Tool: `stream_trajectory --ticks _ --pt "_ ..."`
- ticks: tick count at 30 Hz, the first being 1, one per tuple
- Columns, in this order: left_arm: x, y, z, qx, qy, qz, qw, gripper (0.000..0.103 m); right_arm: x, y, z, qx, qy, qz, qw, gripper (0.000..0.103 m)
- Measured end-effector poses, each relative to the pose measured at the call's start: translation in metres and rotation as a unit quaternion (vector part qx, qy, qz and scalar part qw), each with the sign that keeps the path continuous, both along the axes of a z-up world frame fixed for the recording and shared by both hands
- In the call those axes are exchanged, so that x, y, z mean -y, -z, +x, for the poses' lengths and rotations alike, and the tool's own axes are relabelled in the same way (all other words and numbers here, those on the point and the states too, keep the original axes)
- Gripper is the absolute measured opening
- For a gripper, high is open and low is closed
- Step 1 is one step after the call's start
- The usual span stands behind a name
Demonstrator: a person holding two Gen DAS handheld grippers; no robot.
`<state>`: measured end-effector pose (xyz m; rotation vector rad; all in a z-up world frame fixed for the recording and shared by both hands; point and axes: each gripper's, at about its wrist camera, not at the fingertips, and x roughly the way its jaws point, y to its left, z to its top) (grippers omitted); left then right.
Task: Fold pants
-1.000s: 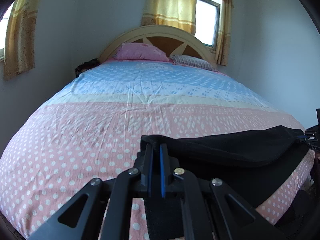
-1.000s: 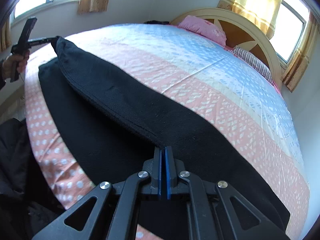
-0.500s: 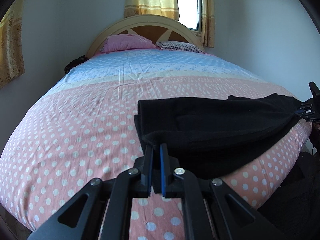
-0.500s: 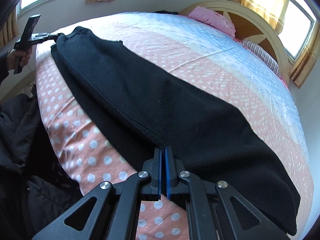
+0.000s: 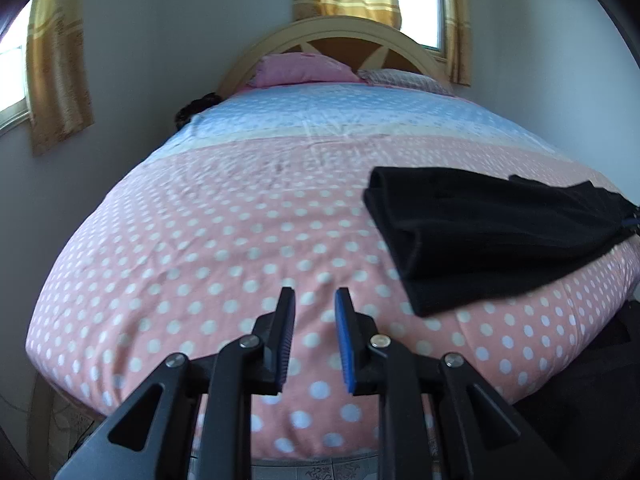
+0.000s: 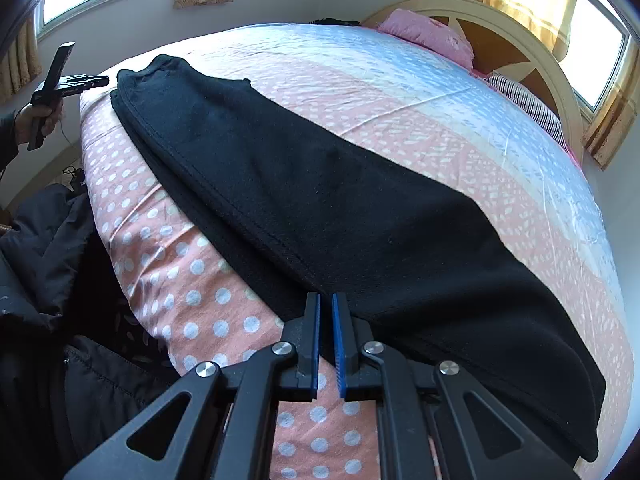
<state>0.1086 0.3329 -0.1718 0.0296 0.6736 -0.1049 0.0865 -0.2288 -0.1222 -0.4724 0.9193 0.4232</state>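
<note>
Left tool (image 5: 315, 300) just let go and backed off, jaws wide, empty; right tool (image 6: 326, 305) has parted slightly at the pants (image 6: 344, 216) edge, grip apparently released. Pants lie folded lengthwise near the bed (image 5: 208, 248) edge; cross fold likely next.

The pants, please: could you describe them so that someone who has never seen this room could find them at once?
Start at the bed with the pink polka-dot sheet and arched headboard. Near its foot edge, far from the pillows, lie the pants, a long black band folded lengthwise. They are the only dark item lying on the pale dotted sheet.
</note>
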Motion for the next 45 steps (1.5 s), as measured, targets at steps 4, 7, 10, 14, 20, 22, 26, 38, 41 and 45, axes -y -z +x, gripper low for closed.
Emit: stream_trajectory --ticks 4,7,10,14,20,22,26,38,41,45 --pt "-0.011 -0.019 -0.002 0.038 -0.038 -0.049 0.9974 0.031 -0.006 -0.007 0.003 0.005 -0.005 0.024 1.0 0.007" --pt "0.01 -0.033 0.009 0.061 -0.028 -0.055 0.9962 0.043 -0.018 -0.008 0.007 0.01 -0.016 0.027 0.999 0.007" --pt "0.042 -0.035 0.032 0.052 0.007 -0.053 0.9972 0.045 -0.034 -0.008 0.012 0.009 -0.025 0.041 0.999 0.018" --pt "0.072 -0.02 0.05 0.006 0.029 -0.042 0.9987 0.045 -0.056 -0.008 0.013 0.008 -0.044 0.072 0.996 0.066" --pt "0.065 -0.002 0.037 -0.034 0.017 -0.066 0.9971 0.051 -0.106 0.006 0.021 0.0 -0.093 0.064 0.994 0.065" --pt "0.065 0.002 0.035 -0.039 0.012 -0.063 0.9972 0.051 -0.124 0.012 0.025 -0.003 -0.113 0.061 0.992 0.058" --pt "0.067 0.009 0.038 -0.05 0.012 -0.073 0.996 0.051 -0.15 0.029 0.041 -0.017 -0.107 0.036 0.993 0.045" --pt "0.07 0.007 0.029 -0.047 0.015 -0.073 0.9961 0.051 -0.151 0.036 0.033 -0.055 -0.121 0.042 0.99 0.016" --pt "0.081 -0.005 0.019 -0.02 0.015 -0.032 0.9992 0.051 -0.151 0.037 0.031 -0.049 -0.125 0.037 0.99 0.016" --pt "0.106 -0.028 0.01 0.013 0.038 0.009 0.9991 0.051 -0.154 0.038 0.03 -0.05 -0.126 0.033 0.99 0.019"
